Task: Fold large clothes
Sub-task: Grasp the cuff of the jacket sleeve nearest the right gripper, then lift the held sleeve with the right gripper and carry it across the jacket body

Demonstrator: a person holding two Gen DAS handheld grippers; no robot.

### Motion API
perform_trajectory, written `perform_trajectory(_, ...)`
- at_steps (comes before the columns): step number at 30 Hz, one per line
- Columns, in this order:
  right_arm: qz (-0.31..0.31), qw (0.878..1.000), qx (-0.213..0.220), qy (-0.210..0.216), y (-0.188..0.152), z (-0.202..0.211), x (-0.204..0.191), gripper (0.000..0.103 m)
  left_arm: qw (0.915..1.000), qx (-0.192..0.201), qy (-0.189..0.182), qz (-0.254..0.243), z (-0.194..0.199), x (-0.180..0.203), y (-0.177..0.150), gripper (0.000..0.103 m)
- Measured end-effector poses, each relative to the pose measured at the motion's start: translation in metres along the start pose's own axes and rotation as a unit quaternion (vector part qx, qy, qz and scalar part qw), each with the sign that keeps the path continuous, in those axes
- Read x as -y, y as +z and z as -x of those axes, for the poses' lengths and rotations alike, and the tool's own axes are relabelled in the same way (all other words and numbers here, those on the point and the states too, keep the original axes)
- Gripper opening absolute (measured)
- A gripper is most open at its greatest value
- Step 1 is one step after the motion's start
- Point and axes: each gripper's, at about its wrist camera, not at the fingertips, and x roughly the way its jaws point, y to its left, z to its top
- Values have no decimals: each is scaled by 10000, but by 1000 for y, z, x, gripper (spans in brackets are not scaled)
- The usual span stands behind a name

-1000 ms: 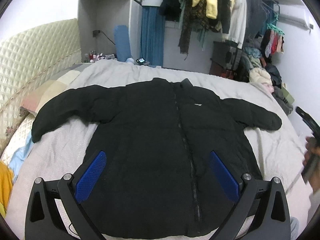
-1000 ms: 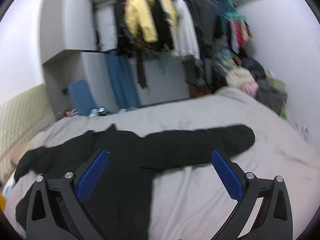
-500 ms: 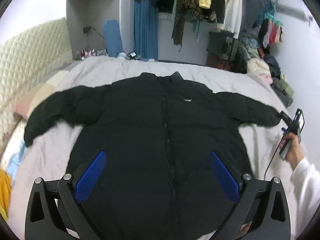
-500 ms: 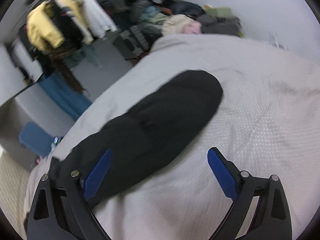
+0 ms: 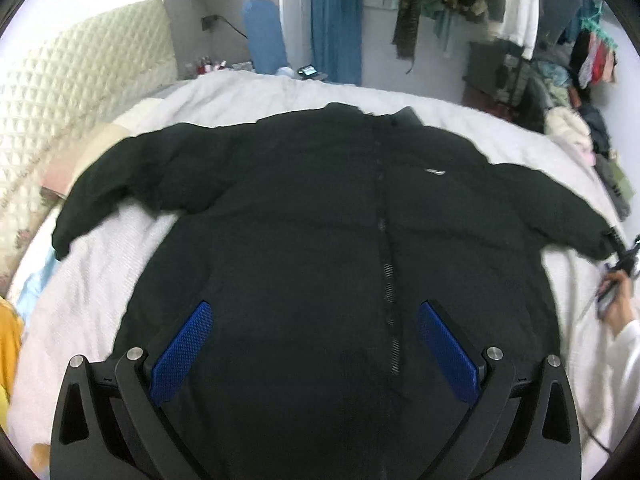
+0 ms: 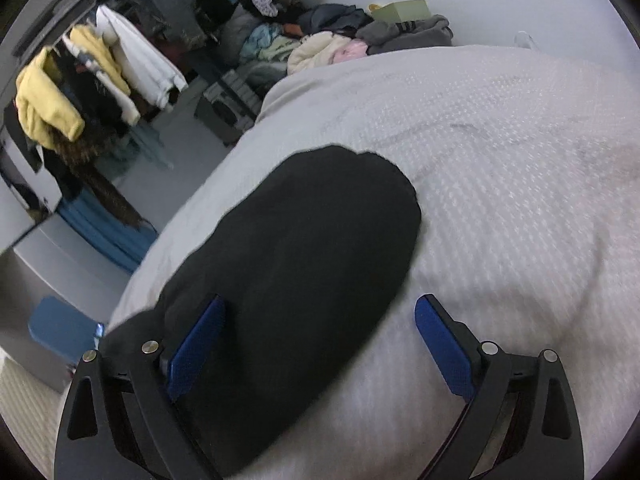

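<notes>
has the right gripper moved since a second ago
Yes. The right gripper has swung down and toward the black jacket's sleeve end: a second ago that cuff lay far ahead on the bed; now it fills the space between the open jaws.

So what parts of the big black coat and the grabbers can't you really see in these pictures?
- Coat hem: in the left wrist view, the black coat runs behind the left gripper and off the bottom edge.
- Most of the coat: the right wrist view shows only one sleeve; the right gripper hides its lower part.
- Chest logo: too small to read.
</notes>
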Motion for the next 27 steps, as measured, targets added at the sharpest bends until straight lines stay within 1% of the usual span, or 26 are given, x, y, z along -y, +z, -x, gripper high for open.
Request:
perform_trajectory(5, -5, 9998, 78, 193, 8, -12, -3, 95, 9998, -183, 70, 57, -25, -3, 1, 103)
perform_trajectory(7, -40, 9997, 111, 228, 10, -15, -5, 86, 9997, -219, 95, 92, -32, -8, 0, 103)
perform_trajectory(8, -80, 9995, 129, 276, 12, -17, -5, 85, 9996, -189, 148, 153, -34, -10, -1, 103)
perform_trajectory(9, -103, 9992, 158, 346, 14, -18, -7, 81, 9996, -167, 171, 164, -35, -12, -1, 103)
perform_trajectory(10, -102, 9991, 182, 377, 14, -18, -9, 71, 9996, -155, 160, 170, -35, -13, -1, 103)
perform_trajectory(11, -90, 9989, 204, 421, 16, -18, -11, 63, 9996, -131, 110, 210, -35, -14, 0, 103)
perform_trajectory(12, -95, 9988, 202, 446, 17, -19, -13, 52, 9996, -65, 83, 249, -34, -16, 1, 103)
perform_trajectory(13, -107, 9988, 199, 435, 16, -19, -14, 45, 9996, 8, 81, 257, -32, -16, 2, 103)
perform_trajectory(14, -114, 9987, 195, 459, 18, -19, -16, 41, 9996, 97, 106, 241, -31, -17, 3, 103)
perform_trajectory(16, -47, 9985, 236, 485, 20, -15, -21, 23, 9996, 184, 132, 190, -30, -18, 4, 103)
perform_trajectory(17, -8, 9985, 263, 485, 22, -14, -24, 20, 9997, 165, 73, 186, -31, -20, 5, 103)
perform_trajectory(19, 93, 9981, 298, 533, 27, -5, -33, 10, 9997, 188, -5, 180, -32, -24, 4, 103)
perform_trajectory(22, 347, 9973, 419, 502, 35, 13, -50, 7, 9995, 313, 85, 63, -32, -29, 1, 103)
perform_trajectory(27, 526, 9952, 699, 436, 52, 57, -73, 6, 9992, 381, -67, 115, -31, -47, -2, 103)
